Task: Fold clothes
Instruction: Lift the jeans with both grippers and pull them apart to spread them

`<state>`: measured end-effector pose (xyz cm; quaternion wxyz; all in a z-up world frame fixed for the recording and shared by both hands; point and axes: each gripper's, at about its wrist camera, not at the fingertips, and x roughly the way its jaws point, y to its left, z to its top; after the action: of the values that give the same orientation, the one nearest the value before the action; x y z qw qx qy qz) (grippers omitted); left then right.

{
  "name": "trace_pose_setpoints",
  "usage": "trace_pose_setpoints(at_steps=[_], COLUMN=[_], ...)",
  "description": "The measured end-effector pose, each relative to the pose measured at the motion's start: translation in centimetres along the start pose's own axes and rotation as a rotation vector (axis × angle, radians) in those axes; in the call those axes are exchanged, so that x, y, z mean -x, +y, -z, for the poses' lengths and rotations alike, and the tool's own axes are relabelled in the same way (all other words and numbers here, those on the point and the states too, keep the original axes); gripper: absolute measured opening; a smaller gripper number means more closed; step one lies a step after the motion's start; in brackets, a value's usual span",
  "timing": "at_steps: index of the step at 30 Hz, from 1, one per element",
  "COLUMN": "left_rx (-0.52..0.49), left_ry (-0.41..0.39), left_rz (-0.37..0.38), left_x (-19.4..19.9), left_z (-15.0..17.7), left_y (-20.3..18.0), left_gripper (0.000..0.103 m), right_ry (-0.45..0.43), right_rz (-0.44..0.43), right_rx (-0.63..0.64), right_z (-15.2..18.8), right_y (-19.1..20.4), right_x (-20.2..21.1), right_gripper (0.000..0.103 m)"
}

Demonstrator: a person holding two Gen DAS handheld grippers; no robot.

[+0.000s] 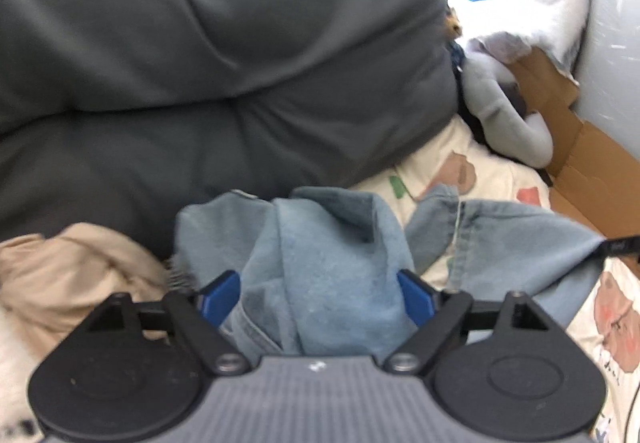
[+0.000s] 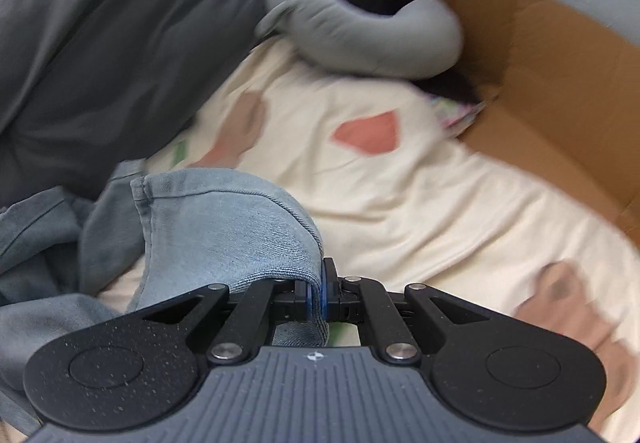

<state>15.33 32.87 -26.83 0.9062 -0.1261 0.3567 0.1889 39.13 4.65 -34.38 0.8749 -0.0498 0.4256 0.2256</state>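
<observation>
The jeans (image 2: pixel 224 239) run off the right wrist view's left edge, and their hem disappears between the right hand-held gripper's (image 2: pixel 319 293) closed pads. Motion blur smears the sheet (image 2: pixel 400 179), neck pillow (image 2: pixel 360 39) and cardboard box (image 2: pixel 560 83). The beige garment (image 1: pixel 72 267) is cut by the left wrist view's left edge.

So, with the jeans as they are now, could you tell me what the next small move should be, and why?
Probably close the left gripper on the bunched denim. Its jaws stand wide open around a fold of the jeans, while the right gripper is already shut on a hem edge. With both ends held, the crumpled jeans could be lifted and spread over the cream sheet.
</observation>
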Motion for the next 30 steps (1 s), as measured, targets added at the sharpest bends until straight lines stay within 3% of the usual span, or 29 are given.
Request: trace_pose_setpoints(at_steps=[5,10,13,23,30], left_rx=[0.01,0.035,0.066,0.097,0.088], left_ry=[0.026,0.073,0.069,0.02,0.034], left_rz=[0.044,0.074,0.075,0.179,0.235], left_x=[-2.4,-3.8,-3.8,-1.9,-1.8], left_z=[0.4,1.4,1.6,1.2,2.6], left_y=[-2.0,-2.7,-3.1,-6.9,-11.0], left_gripper=[0.082,0.032,0.018,0.013,0.012], right_ry=[-0.03,-0.047,-0.057,-0.107,-0.12], right_rz=[0.081,0.142,0.16,0.24,0.297], right_rx=[0.013,0.041,0.045,0.022,0.006], right_z=[-1.6,-3.0,-3.6,-5.9,-6.1], right_y=[-4.2,-7.5,-9.0,-14.1,-18.0], right_x=[0.9,2.0,2.5,4.6,5.7], right_gripper=[0.002,0.002,0.002,0.002,0.003])
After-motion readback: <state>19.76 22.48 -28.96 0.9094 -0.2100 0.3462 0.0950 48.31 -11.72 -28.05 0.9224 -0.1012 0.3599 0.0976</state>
